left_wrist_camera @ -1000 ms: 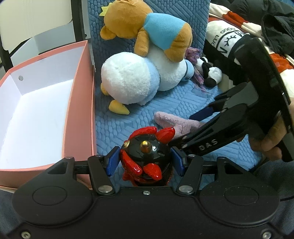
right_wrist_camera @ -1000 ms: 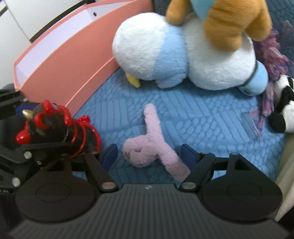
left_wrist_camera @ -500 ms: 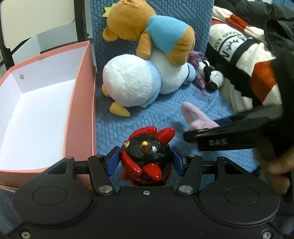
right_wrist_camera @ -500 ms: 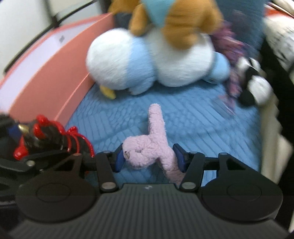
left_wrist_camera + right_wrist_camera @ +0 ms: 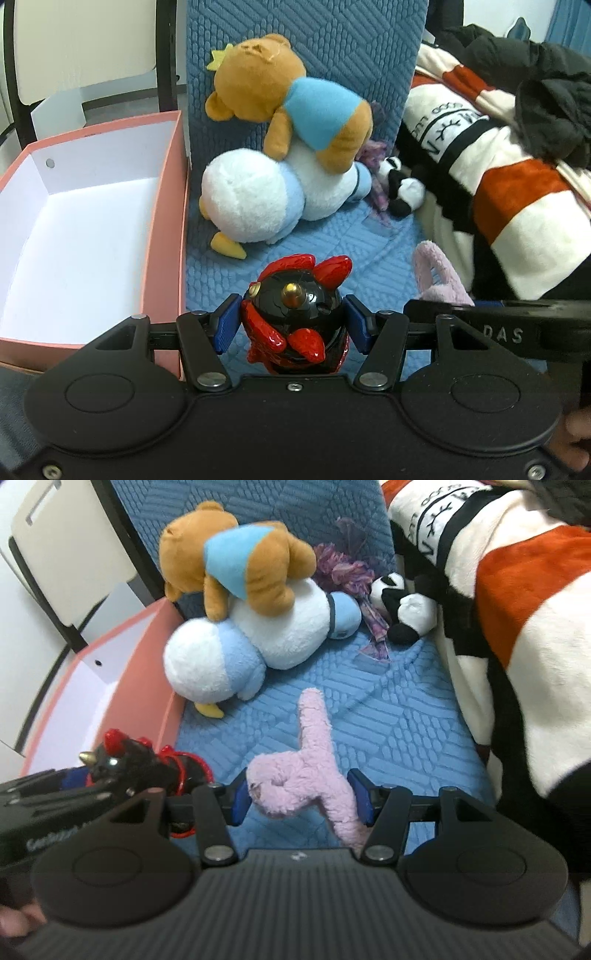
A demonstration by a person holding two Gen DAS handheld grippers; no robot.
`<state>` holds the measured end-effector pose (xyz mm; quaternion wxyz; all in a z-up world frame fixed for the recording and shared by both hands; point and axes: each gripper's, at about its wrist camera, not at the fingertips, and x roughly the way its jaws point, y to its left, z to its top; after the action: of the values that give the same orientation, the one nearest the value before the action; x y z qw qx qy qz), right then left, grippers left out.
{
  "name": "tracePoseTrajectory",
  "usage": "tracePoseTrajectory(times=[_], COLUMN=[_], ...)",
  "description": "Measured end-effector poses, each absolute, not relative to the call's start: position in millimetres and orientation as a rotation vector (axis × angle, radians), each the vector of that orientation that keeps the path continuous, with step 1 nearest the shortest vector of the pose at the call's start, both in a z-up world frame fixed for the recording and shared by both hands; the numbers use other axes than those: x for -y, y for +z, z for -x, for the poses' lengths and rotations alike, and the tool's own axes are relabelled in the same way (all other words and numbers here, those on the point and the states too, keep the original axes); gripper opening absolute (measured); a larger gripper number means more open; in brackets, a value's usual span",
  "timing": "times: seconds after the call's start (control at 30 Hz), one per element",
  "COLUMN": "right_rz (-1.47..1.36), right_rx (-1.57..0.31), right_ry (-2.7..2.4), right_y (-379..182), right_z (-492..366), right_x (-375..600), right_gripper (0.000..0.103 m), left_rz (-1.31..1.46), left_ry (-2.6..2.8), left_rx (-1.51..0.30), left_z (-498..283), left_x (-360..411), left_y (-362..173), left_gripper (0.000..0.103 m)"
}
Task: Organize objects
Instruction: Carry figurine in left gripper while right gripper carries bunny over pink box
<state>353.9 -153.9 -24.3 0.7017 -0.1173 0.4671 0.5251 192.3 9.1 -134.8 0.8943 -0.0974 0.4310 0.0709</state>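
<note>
Box: pink box [image 5: 168,221], white inside, at nine o'clock.
Left gripper: left gripper [image 5: 293,325] clamped on black-and-red figurine [image 5: 295,314], six o'clock, beside the box wall.
Plush pile: bear [image 5: 288,99] atop white-blue plush [image 5: 258,199], twelve o'clock.
Right gripper: right gripper [image 5: 301,797] clamped on pink plush [image 5: 306,775] above blue cushion [image 5: 406,731], three o'clock.

We see a glossy black-and-red figurine [image 5: 295,325] upright, and a fuzzy pink plush [image 5: 306,779] lifted above the blue cushion [image 5: 388,716].
</note>
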Motion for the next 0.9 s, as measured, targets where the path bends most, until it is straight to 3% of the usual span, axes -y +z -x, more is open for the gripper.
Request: tracePoseTrajectory(times=[0.53, 0.9], right_rz=[0.185, 0.18], right_rx=[-1.041, -0.958], right_ry=[1.218, 1.308], right_y=[51.4, 110.4], right_z=[-339.1, -311.6], right_x=[164.0, 126.6], right_gripper=[0.058, 0.058], left_rz=[0.248, 0.271], left_ry=[0.169, 0.193], left_rx=[-0.877, -0.794], left_z=[-188.5, -189.8], left_x=[-34.5, -94.9], left_y=[-66.2, -6.7], left_gripper=[0.057, 0.057])
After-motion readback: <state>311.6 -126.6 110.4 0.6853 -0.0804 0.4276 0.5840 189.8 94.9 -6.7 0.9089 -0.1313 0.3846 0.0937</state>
